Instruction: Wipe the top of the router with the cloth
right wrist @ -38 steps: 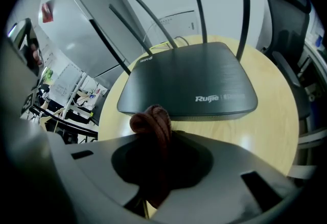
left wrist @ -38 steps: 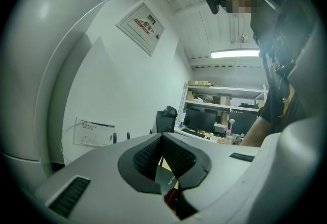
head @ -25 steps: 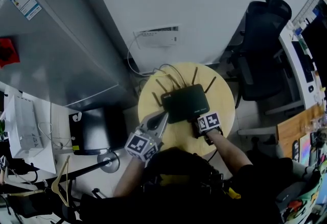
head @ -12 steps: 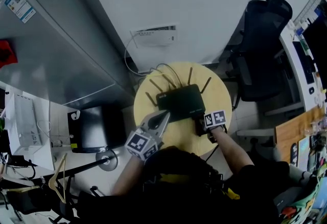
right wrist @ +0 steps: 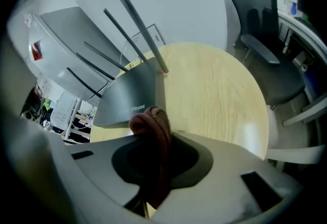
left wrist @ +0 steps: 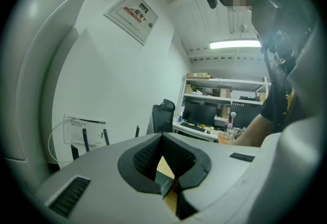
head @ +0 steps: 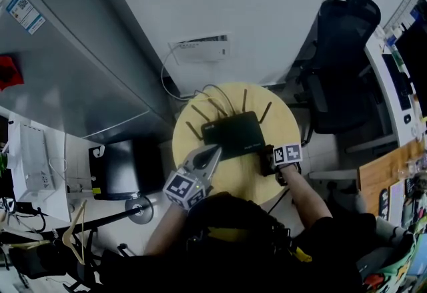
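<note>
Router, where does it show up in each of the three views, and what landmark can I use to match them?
Head view: router, centre, on the round table.
Left gripper view: only its antennas, lower left.
Right gripper view: router left of centre, beyond the cloth.
Shared landmark: black office chair, right of the router in every view.

In the right gripper view the bunched dark red cloth (right wrist: 152, 127) vanishes downward between the right gripper's (right wrist: 159, 159) jaws and covers the flat black router's (right wrist: 130, 98) near corner, and in the head view the round pale wooden table's (head: 288, 130) 6 o'clock rim hides under the person's head (head: 230, 218).
</note>
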Available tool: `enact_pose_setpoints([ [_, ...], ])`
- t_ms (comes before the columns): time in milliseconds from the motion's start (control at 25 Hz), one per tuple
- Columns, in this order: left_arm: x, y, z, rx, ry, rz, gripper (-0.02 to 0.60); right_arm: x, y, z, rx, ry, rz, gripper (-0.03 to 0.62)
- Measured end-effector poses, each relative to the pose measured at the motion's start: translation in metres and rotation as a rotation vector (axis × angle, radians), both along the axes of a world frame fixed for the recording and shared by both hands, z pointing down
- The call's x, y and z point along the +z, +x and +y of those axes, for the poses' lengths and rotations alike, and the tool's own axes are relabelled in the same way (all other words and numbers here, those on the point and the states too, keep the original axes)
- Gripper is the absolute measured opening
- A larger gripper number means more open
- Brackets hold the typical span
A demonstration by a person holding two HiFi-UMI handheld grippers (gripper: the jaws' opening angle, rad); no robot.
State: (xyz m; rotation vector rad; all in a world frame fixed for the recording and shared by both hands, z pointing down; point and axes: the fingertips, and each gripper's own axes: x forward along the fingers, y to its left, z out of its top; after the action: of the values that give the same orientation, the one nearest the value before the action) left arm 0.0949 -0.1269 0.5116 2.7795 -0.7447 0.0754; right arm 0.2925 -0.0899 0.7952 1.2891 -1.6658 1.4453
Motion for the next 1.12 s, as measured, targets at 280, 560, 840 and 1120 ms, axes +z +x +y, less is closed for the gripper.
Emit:
enact_pose_setpoints([
  [280,-0.002,-0.006,0.003,-0.004,0.008,-0.019,-0.006,-0.002,0.022,-0.005,0.042,0.019,0.025,0.061],
  [560,-0.008,-0.020,0.001,-0.053,0.021,-0.027,-0.006,-0.029,0.052,-0.020,0.222,0.147,-0.001,0.061],
  [840,-0.008,-0.041,0.008,-0.266,0.044,-0.059,-0.006,-0.075,0.058,-0.030,0.156,0.376,-0.061,0.061],
  [1120,-0.010,-0.062,0.028,-0.405,0.045,-0.050,-0.006,-0.143,0.036,-0.035,0.020,0.709,-0.059,0.062],
])
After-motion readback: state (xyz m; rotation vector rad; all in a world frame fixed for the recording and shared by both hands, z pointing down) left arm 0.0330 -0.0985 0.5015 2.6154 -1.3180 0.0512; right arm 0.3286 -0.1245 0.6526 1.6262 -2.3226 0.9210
